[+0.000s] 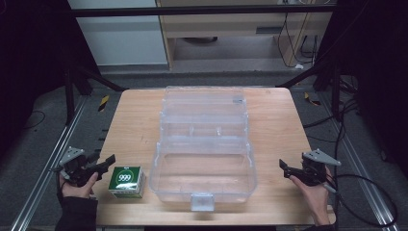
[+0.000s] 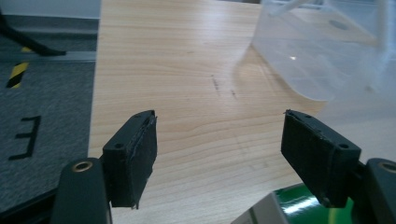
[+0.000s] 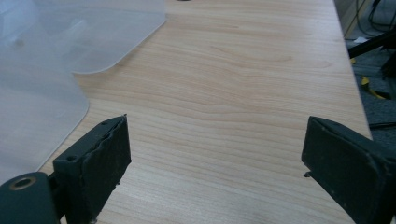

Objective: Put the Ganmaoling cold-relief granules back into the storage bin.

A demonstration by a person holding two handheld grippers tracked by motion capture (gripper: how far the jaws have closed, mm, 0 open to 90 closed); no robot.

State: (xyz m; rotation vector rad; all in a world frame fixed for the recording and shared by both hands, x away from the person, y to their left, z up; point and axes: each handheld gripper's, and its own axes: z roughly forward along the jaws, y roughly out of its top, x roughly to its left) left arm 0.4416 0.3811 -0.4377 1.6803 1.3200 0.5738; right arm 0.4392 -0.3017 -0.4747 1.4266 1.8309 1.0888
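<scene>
A clear plastic storage box [image 1: 204,168] stands open in the middle of the wooden table [image 1: 134,125], its lid [image 1: 204,103] folded back behind it. A small green and white carton marked 999 [image 1: 127,181] sits left of the box near the front edge. My left gripper [image 1: 107,161] hovers open just left of the carton; the carton's green corner [image 2: 289,207] peeks beneath its right jaw. At the table's right front, my right gripper [image 1: 284,169] is open over bare wood, with the box wall [image 3: 32,107] to its left. Nothing lies between either pair of jaws.
A latch tab [image 1: 201,201] sticks out from the box's front wall. Metal rails [image 1: 53,159] run along both sides of the table, over grey floor. Cables [image 1: 356,183] trail off at the right. Dark frame legs [image 1: 91,77] stand behind the table.
</scene>
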